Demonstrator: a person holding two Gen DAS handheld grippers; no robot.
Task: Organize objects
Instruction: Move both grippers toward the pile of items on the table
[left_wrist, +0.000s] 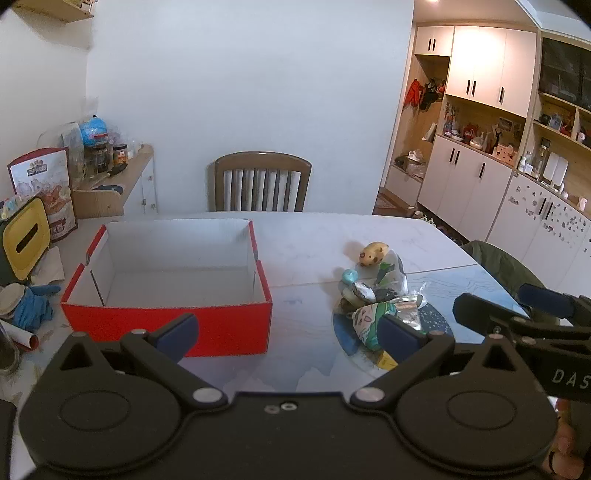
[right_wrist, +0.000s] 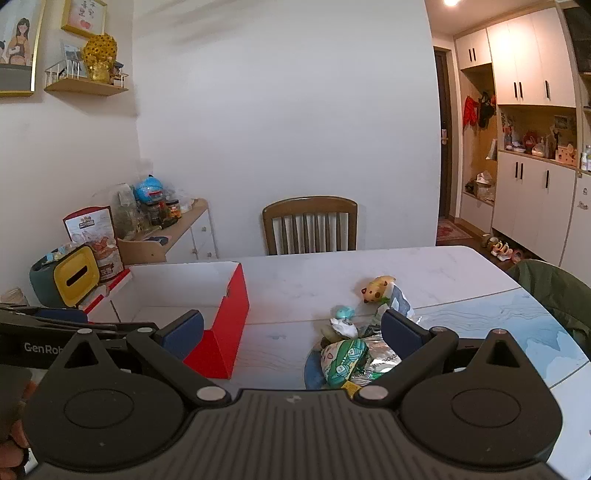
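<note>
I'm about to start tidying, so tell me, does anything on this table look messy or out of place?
Yes. A loose heap of small packets and toys sits piled on the table right of the red box, with a yellow animal toy strayed beside it. The box looks empty, and both hand-held grippers are open, holding nothing.

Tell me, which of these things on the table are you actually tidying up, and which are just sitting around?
Part of the job:
- red box, open and empty
- yellow spotted animal toy
- green patterned packet
- foil wrapper
- small teal toy
- left tongs and right tongs, both open

Just lying about:
- yellow-fronted tissue holder
- blue gloves
- snack bag
- wooden chair
</note>
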